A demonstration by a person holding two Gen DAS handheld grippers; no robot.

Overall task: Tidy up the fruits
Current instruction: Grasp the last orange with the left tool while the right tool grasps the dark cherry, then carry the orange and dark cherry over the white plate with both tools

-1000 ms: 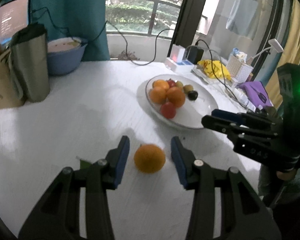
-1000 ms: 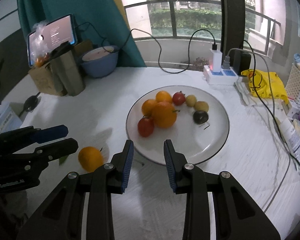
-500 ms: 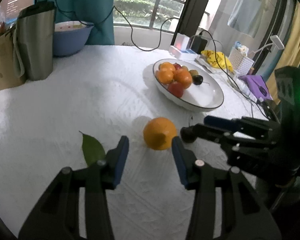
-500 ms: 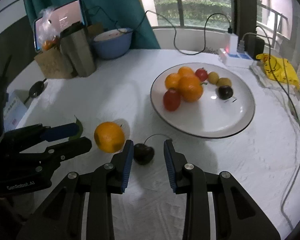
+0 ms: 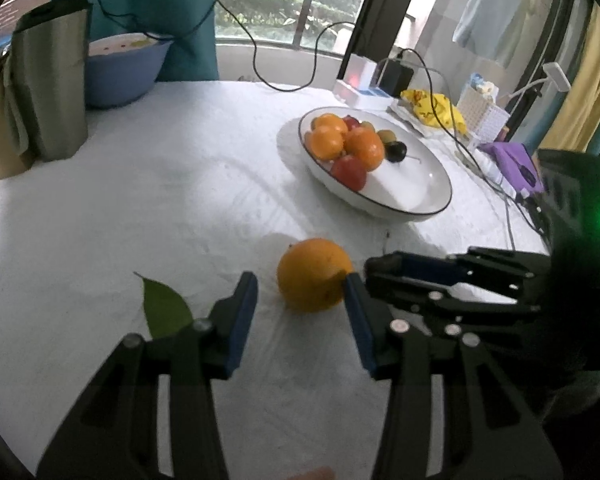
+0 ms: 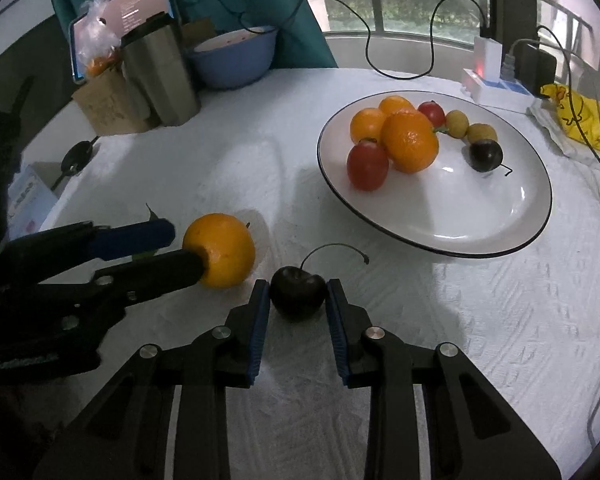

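A loose orange (image 5: 314, 275) lies on the white tablecloth between the fingers of my open left gripper (image 5: 299, 307); the right finger touches it, the left stands apart. It also shows in the right wrist view (image 6: 220, 250). A dark cherry (image 6: 298, 292) with a curved stem lies between the pads of my open right gripper (image 6: 298, 305), which stand close on both sides. The white plate (image 6: 480, 232) holds oranges, red fruits, small yellow fruits and a dark cherry. The plate also shows in the left wrist view (image 5: 416, 196).
A green leaf (image 5: 164, 308) lies left of the orange. A steel tumbler (image 6: 160, 74), blue bowl (image 6: 236, 58) and paper bag (image 6: 108, 108) stand at the back left. A power strip (image 6: 496, 88), cables and a yellow bag (image 6: 580, 120) lie behind the plate.
Both grippers moved forward and down. The left one now straddles the orange. The right one closed in around the cherry, its pads now beside it.
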